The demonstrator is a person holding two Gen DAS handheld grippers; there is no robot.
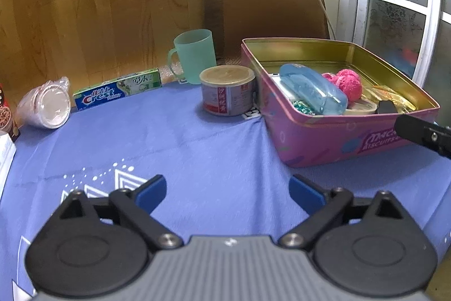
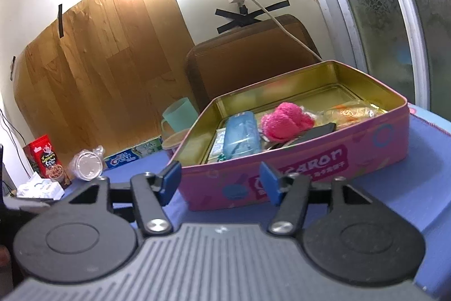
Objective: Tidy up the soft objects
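My left hand-held gripper (image 1: 227, 192) and right hand-held gripper (image 2: 220, 179) match: ribbed grey housing, black round hubs, black linkage arms on silver screws, blue pads (image 1: 150, 192) on the fingers.

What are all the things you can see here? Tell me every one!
Pink metal biscuit tin: one, pink, on blue tablecloth.
Fluffy pink ball: one, pink, inside tin.
Clear blue plastic case: one, blue, inside tin.
Round food can: one, silver-red, left of tin.
Green plastic mug: one, mint, behind can.
Crest toothpaste box: one, blue-green, table's back edge.
Wrapped plastic cups: one stack, clear, lying sideways.
Red snack box: one, red, far left.
Left gripper: open.
Right gripper: open.
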